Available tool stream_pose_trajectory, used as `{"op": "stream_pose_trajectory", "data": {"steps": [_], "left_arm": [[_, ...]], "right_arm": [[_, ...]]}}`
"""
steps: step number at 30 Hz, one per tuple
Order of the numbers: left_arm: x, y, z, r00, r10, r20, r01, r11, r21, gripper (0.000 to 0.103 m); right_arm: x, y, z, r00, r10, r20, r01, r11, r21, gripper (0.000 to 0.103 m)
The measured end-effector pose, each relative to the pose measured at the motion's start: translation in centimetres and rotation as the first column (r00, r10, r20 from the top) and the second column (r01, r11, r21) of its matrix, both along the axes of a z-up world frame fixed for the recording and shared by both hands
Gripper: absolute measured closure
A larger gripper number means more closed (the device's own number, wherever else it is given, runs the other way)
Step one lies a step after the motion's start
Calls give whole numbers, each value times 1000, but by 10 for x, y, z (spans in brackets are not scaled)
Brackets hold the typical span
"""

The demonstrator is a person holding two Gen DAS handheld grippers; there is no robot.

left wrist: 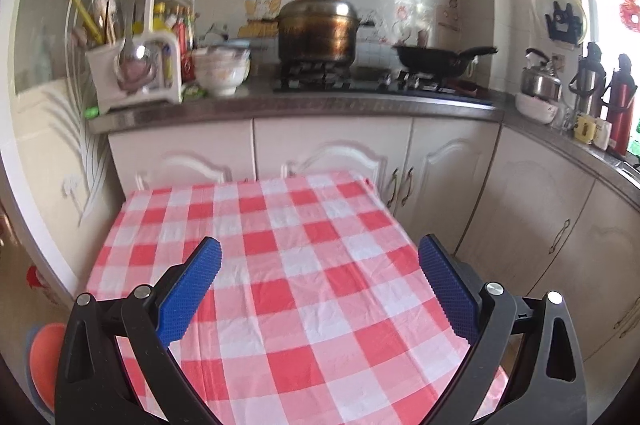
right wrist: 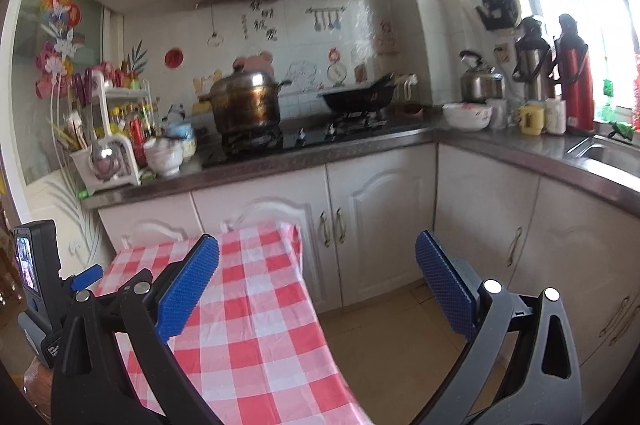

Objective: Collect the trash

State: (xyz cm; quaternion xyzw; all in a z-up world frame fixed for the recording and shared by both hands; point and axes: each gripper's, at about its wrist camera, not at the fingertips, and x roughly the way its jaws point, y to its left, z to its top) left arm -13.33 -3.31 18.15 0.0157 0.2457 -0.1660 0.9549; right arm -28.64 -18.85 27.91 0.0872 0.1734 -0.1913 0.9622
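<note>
My left gripper (left wrist: 320, 257) hangs open over a table with a red-and-white checked cloth (left wrist: 280, 265), nothing between its blue pads (left wrist: 188, 297). My right gripper (right wrist: 318, 253) is open too, held over the table's right edge (right wrist: 256, 305) and the tan floor (right wrist: 392, 337). The left gripper's body and blue finger (right wrist: 86, 275) show at the left of the right wrist view. No trash shows on the cloth in either view.
Beyond the table runs an L-shaped counter (left wrist: 304, 105) over white cabinets (left wrist: 332, 149), carrying a steel pot (left wrist: 318, 31), a black wok (left wrist: 438, 59), bowls (left wrist: 222, 69), a utensil rack (left wrist: 132, 73), a kettle (right wrist: 480, 81) and flasks (right wrist: 572, 81). An orange round object (left wrist: 44, 361) lies low at the left.
</note>
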Motion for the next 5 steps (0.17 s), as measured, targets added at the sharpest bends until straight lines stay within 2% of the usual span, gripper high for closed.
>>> {"op": "stream_pose_trajectory", "data": {"steps": [5], "left_arm": [[35, 11, -61, 986, 86, -140, -83, 996, 29, 5]], "right_arm": [[66, 9, -71, 990, 72, -124, -68, 997, 41, 4]]}}
